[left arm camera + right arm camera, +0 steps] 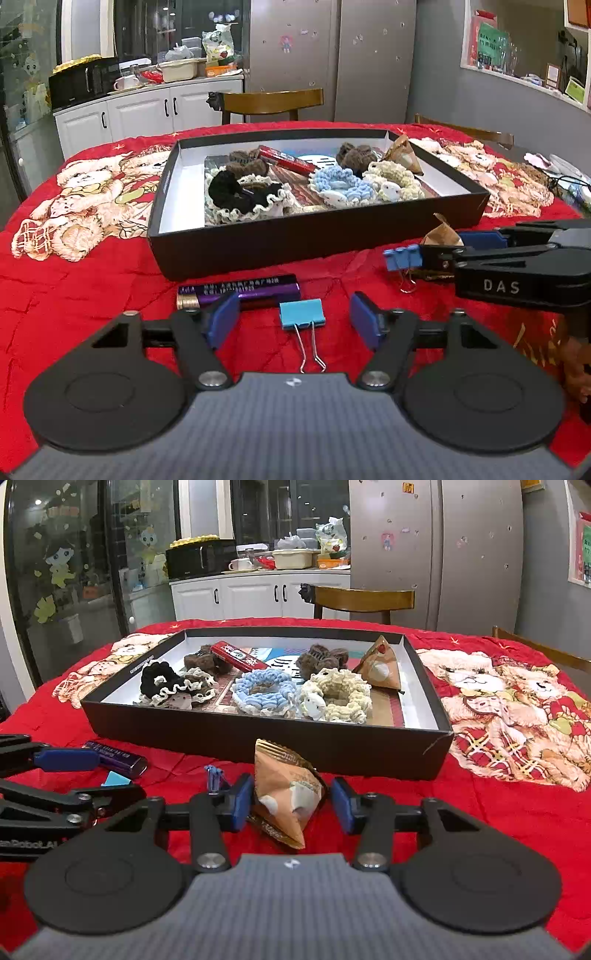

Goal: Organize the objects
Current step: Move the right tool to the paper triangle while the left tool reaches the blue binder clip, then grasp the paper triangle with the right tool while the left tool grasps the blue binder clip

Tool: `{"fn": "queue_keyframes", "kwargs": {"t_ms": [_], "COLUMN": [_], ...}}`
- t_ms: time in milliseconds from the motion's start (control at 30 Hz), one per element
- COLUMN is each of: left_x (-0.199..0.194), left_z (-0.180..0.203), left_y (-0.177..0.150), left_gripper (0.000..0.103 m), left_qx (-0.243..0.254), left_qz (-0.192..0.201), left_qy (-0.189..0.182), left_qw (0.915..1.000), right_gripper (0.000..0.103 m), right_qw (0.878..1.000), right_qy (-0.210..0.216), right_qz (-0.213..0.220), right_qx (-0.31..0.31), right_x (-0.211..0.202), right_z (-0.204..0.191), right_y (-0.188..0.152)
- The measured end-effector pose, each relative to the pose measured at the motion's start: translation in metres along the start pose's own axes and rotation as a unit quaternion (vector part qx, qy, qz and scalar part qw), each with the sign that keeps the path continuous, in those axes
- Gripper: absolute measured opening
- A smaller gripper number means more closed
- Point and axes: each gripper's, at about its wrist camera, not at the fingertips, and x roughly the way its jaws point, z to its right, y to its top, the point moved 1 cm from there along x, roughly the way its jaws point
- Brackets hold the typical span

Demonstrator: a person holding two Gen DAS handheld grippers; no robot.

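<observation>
Both grippers sit low over the red bear-print cloth (92, 280) on the tabletop, near its front edge, just before the shallow black box (258, 738) that seems to be the collecting place. Left gripper (293, 321) stands half open astride a light blue binder clip (302, 314), pads clear of it on both sides, presumably lined up to pinch it. Right gripper (291, 803) is narrower, straddling a tan triangular snack packet (286, 794); the left pad looks to be touching the wrapper and the right one just clear, so no firm hold yet. Inside the box lie three crocheted scrunchies, two brown fuzzy clips, one red bar and one matching packet. Outside it: one purple lighter (240, 291), two binder clips, the second a darker blue (402, 256), and one packet.
</observation>
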Motion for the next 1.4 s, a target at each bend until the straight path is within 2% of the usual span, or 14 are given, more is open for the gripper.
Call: {"fn": "queue_keyframes", "kwargs": {"t_ms": [167,367,800,1400], "left_x": [0.003,0.004,-0.003,-0.029], "left_z": [0.004,0.004,0.006,0.005], "left_y": [-0.002,-0.001,-0.003,0.016], "left_gripper": [0.046,0.03,0.03,0.03], "left_qx": [0.008,0.007,0.006,0.003], "left_qz": [-0.007,-0.006,-0.001,0.032], "left_qy": [-0.01,-0.014,-0.021,-0.018], "left_qw": [0.9999,0.9999,0.9998,0.9993], "right_gripper": [0.047,0.046,0.045,0.044], "right_qw": [1.0,1.0,1.0,0.998], "right_qy": [-0.005,-0.007,-0.008,0.011], "right_qz": [0.007,0.013,0.021,0.052], "right_qx": [-0.015,-0.018,-0.021,-0.025], "right_x": [-0.005,-0.011,-0.02,-0.044], "right_z": [-0.004,-0.002,-0.003,-0.008], "right_y": [-0.002,-0.003,-0.005,0.004]}}
